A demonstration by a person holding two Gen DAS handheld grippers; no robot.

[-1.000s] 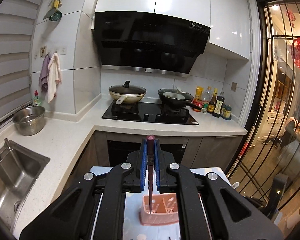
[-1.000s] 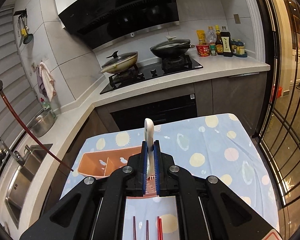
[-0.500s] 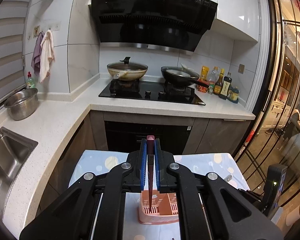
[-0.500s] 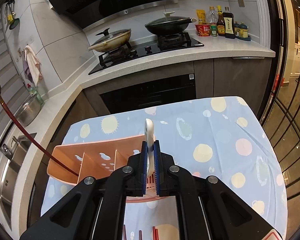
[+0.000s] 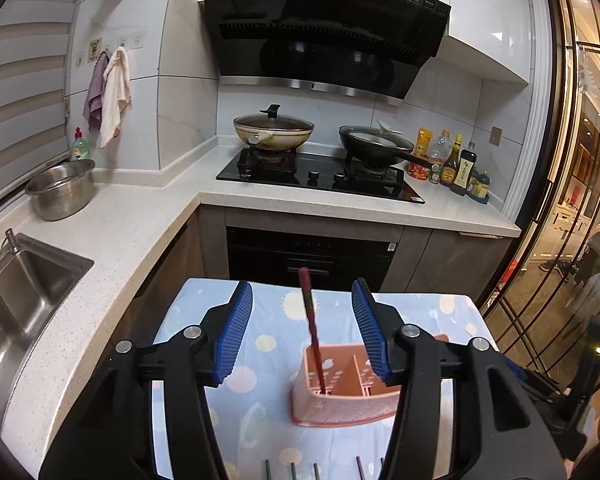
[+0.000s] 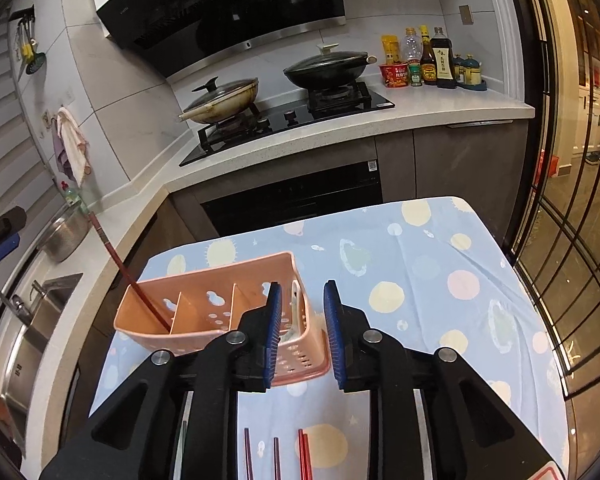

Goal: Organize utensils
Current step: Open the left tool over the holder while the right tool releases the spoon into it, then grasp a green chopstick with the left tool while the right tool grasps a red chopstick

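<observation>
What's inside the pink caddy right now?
In the pink caddy, a dark red chopstick leans in the left end compartment and a white spoon sits in the right end one. The middle compartments look bare, but the right gripper hides the spoon's bowl and part of that compartment.

Right claw (image 6: 300, 334) agape over pink caddy (image 6: 204, 300), red chopstick (image 6: 134, 286) leaning inside.

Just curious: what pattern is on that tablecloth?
Pale blue tablecloth with pastel dots and sun shapes; clearest in the right wrist view.

Both claws have opened: the chopstick (image 5: 311, 328) and white spoon (image 6: 297, 312) now stand released in the caddy (image 6: 204, 300).
</observation>
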